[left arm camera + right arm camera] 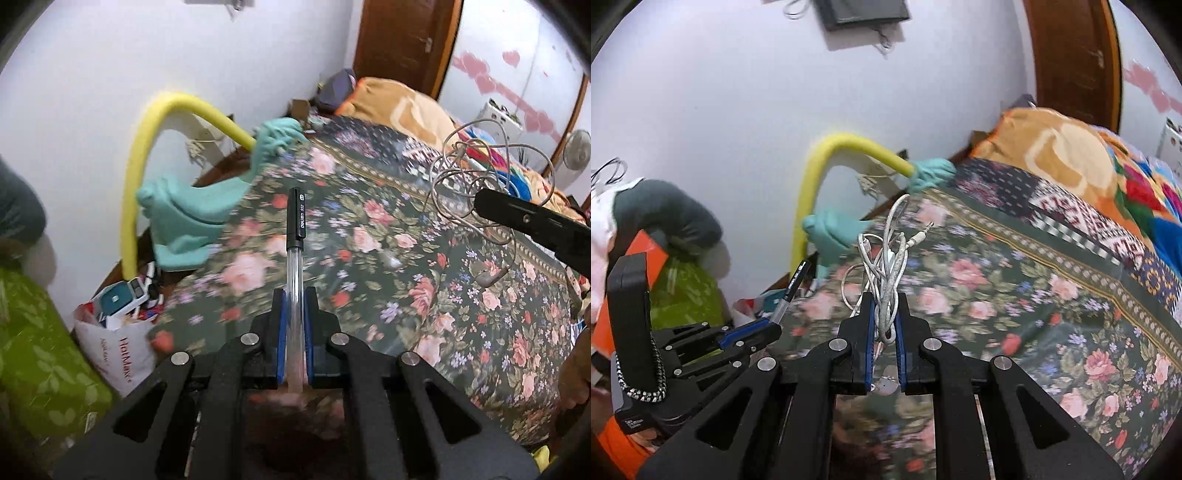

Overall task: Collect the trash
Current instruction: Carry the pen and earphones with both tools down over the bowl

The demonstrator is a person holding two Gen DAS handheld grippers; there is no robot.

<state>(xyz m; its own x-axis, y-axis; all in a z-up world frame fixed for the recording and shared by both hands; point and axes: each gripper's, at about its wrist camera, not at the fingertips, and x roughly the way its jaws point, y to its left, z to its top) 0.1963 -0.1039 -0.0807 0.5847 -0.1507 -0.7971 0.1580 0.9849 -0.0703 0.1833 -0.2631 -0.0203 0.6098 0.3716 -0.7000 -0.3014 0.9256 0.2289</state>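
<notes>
In the left wrist view, the left gripper (pixel 294 299) pinched a clear-barrelled black-capped pen (pixel 295 236) at centre frame. In the right wrist view, the right gripper (pixel 885 306) clamped a tangled white earphone cable (pixel 886 266) mid-frame above the floral green bedspread (pixel 1015 295).

Floral bedspread (pixel 406 277), yellow foam tube (pixel 147 147), teal cloth (pixel 192 218), orange blanket (pixel 1052 147), brown door (pixel 402 40)

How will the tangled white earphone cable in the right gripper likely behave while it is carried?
The earphone cable looks floppy: its loops sprout loosely above the right gripper and an earbud dangles below. It probably weighs little, being thin wire. Loose loops may snag or slip free, since the pads pinch only part of the bundle.
</notes>
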